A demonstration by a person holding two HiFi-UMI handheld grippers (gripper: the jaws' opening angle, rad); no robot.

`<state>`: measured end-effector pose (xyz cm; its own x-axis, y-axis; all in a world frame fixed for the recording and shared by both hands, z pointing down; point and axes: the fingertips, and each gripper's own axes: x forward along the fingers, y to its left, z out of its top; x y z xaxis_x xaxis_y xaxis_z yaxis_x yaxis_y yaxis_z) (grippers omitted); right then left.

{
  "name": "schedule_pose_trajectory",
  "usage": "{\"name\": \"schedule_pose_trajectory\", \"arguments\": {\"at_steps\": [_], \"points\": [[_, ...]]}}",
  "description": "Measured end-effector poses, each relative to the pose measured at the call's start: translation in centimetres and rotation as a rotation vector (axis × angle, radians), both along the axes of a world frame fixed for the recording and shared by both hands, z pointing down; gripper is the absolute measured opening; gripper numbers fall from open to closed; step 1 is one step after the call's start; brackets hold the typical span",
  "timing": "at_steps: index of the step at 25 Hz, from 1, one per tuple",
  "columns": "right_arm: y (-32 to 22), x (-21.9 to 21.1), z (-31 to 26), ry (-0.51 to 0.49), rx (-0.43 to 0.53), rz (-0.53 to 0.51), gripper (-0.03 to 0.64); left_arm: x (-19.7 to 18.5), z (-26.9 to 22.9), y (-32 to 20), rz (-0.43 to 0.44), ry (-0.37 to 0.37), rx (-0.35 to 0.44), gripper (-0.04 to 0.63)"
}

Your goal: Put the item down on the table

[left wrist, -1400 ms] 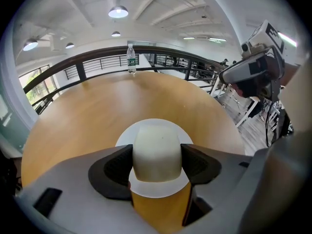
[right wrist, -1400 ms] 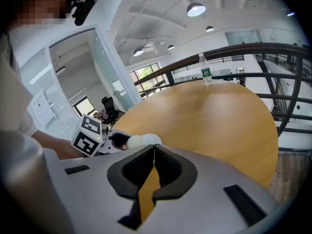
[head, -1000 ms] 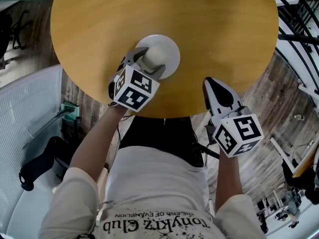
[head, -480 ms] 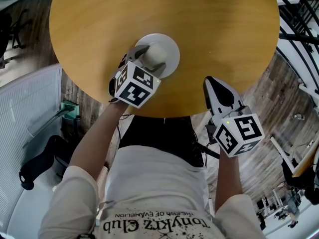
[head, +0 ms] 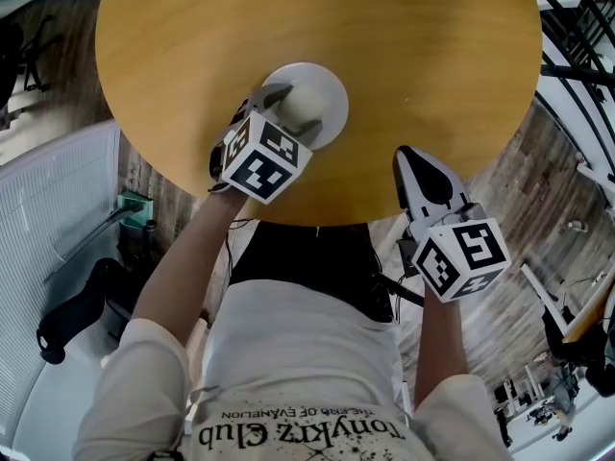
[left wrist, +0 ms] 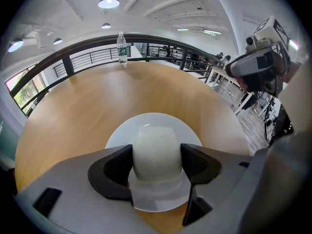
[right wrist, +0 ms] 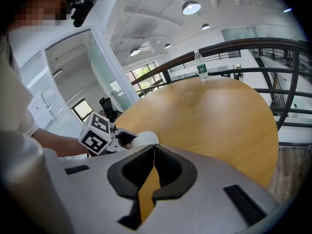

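Observation:
The item is a white round disc with a cream rounded dome rising from its middle. My left gripper is shut on the dome, one jaw pressed to each side, with the disc spreading below over the near part of the round wooden table. Whether the disc rests on the table I cannot tell. My right gripper is shut with nothing in it, hovering at the table's near right edge. From the right gripper view the item and the left gripper's marker cube show at the left.
A water bottle stands at the table's far edge, also visible from the right as the bottle. A dark railing curves behind the table. A black chair and white panel lie left of the person's body.
The left gripper and the item have shifted slightly farther onto the table. The right gripper has stayed where it was.

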<state>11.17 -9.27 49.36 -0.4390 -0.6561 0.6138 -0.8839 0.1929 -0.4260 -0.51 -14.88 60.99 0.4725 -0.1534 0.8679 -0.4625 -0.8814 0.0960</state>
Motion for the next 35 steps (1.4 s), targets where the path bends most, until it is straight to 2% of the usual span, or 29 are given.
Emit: {"name": "schedule_pose_trajectory", "arguments": {"at_steps": [18, 30, 35], "points": [[-0.1, -0.1, -0.1, -0.005, 0.005, -0.010, 0.025, 0.2, 0.2, 0.5, 0.023, 0.019, -0.003, 0.334], [0.1, 0.2, -1.0, 0.005, 0.023, -0.027, 0.025, -0.4, -1.4, -0.2, -0.013, 0.017, 0.042, 0.347], [0.2, 0.0, -1.7, 0.010, 0.035, -0.040, 0.025, -1.1, -2.6, -0.4, -0.050, 0.037, 0.060, 0.345]]}}
